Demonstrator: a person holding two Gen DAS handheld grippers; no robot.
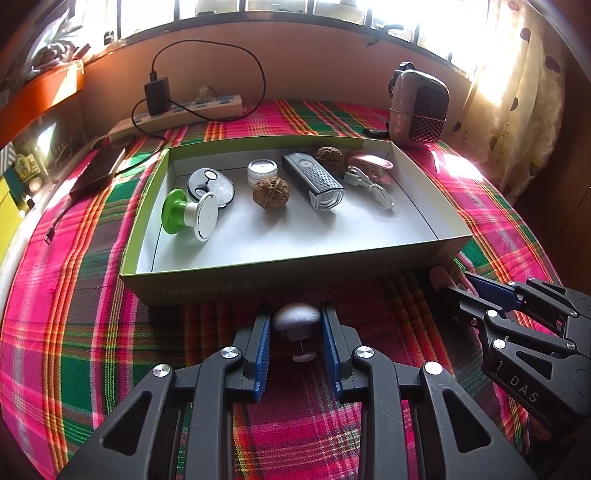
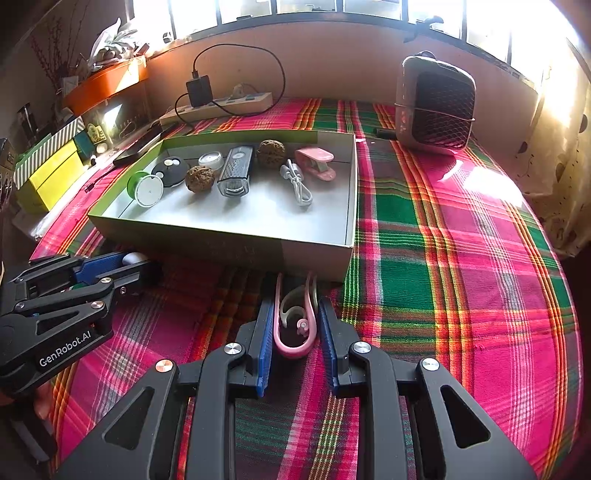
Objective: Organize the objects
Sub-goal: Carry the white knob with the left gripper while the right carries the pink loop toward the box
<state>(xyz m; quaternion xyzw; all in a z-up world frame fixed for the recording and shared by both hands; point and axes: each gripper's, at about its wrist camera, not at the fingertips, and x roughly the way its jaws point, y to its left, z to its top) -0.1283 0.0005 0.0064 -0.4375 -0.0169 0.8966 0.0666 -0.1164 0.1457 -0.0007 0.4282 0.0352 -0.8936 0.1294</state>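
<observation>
Strong daylight is pouring through the window [image 1: 258,7] behind the box [image 1: 295,258], blowing out the panes, glaring off the plaid cloth [image 2: 480,184] right of the box, while fisheye distortion is bending and darkening the edges.

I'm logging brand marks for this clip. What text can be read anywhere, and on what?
"GenRobot.AI": on the side of the left tool.
"DAS": on the side of the right tool.
Print on the box front wall: too faint to read.
Label on the yellow boxes: too blurred.
</observation>
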